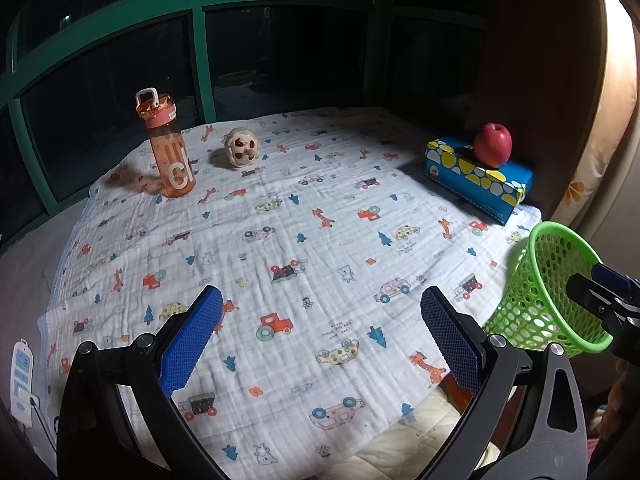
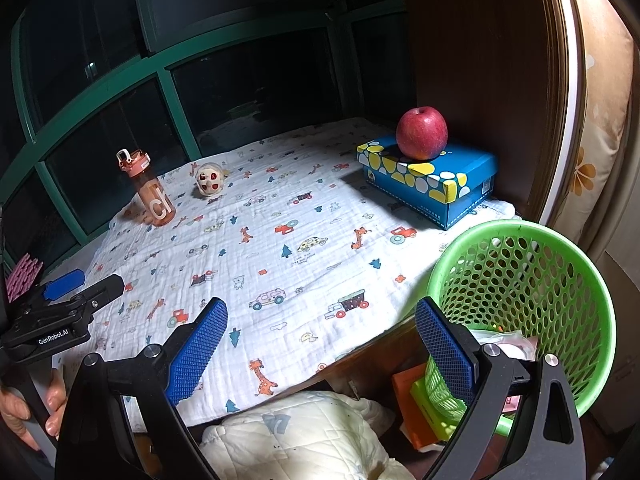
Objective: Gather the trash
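Both hand-held grippers are hovering with jaws spread wide and holding nothing: the left hand-held gripper (image 1: 322, 336) over the near part of the desk (image 1: 340, 216), the right hand-held gripper (image 2: 322, 344) by its near right edge. A green mesh basket (image 2: 560, 276) is sitting at that right edge, just beside the right one's fingers, with crumpled trash (image 2: 502, 342) lying inside. Farther back, an apple (image 2: 421, 133) is resting on a blue box (image 2: 460, 184), while an orange bottle (image 1: 170, 150) is standing upright near a small round toy (image 1: 241, 147)
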Available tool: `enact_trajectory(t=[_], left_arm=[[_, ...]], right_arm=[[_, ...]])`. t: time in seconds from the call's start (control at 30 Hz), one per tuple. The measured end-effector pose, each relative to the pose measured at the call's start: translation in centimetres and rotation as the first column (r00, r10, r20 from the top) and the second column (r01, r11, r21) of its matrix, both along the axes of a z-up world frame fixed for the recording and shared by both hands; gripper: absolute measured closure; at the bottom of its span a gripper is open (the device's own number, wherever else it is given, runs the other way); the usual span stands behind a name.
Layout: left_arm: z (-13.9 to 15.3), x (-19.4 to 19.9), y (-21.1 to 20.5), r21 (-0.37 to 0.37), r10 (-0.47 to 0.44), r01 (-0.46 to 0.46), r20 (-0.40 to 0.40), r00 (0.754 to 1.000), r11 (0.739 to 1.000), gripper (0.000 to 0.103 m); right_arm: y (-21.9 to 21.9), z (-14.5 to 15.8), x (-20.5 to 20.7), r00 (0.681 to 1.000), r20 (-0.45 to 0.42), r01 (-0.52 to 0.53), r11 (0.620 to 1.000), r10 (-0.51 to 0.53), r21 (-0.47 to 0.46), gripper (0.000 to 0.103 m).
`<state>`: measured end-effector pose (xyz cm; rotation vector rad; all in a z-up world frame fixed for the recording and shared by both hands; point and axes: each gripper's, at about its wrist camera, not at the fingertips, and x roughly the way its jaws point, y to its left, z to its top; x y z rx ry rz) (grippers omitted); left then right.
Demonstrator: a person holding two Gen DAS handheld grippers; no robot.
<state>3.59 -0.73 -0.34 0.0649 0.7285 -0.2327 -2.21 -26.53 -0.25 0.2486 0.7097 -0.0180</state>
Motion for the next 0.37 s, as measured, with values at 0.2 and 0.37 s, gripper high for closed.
enact_trajectory(t=[0.2, 0.37], left_arm=[[-0.2, 0.03, -0.03, -0.004, 0.005, -0.005, -0.012, 1.0, 1.0, 0.005], [-0.31, 0.34, 0.22, -0.004, 0.001, -0.001, -0.017, 1.0, 1.0, 0.005]], right_arm=[[0.03, -0.12, 0.02, 1.0, -0.001, 0.001, 1.0, -0.001, 0.002, 0.011], [0.02, -0.14, -0.01, 1.0, -0.001, 0.001, 1.0, -0.001, 0.002, 0.011]])
